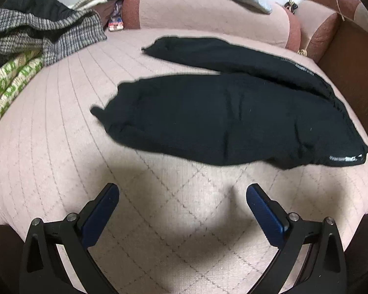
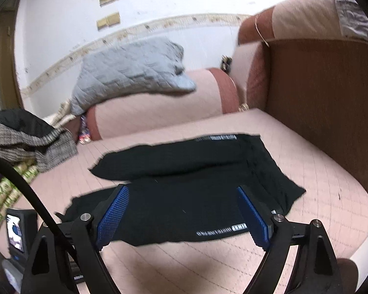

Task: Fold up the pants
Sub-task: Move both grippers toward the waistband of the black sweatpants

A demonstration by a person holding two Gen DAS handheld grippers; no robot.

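Black pants [image 1: 220, 120] lie flat on the pink quilted bed cover [image 1: 61, 147], both legs spread in a V toward the left, waistband at the right. My left gripper [image 1: 182, 191] is open and empty, hovering over bare cover just short of the near leg. In the right wrist view the pants [image 2: 184, 171] lie ahead, a white-lettered hem near the front edge. My right gripper [image 2: 182, 193] is open and empty, above the near edge of the pants.
A pile of grey checked and black clothes [image 1: 41, 29] and a green patterned cloth [image 1: 9, 85] lie at the left. Pink bolsters [image 1: 208, 14] with a grey quilt [image 2: 130, 73] line the back. A brown wooden bed end [image 2: 326, 103] stands at the right.
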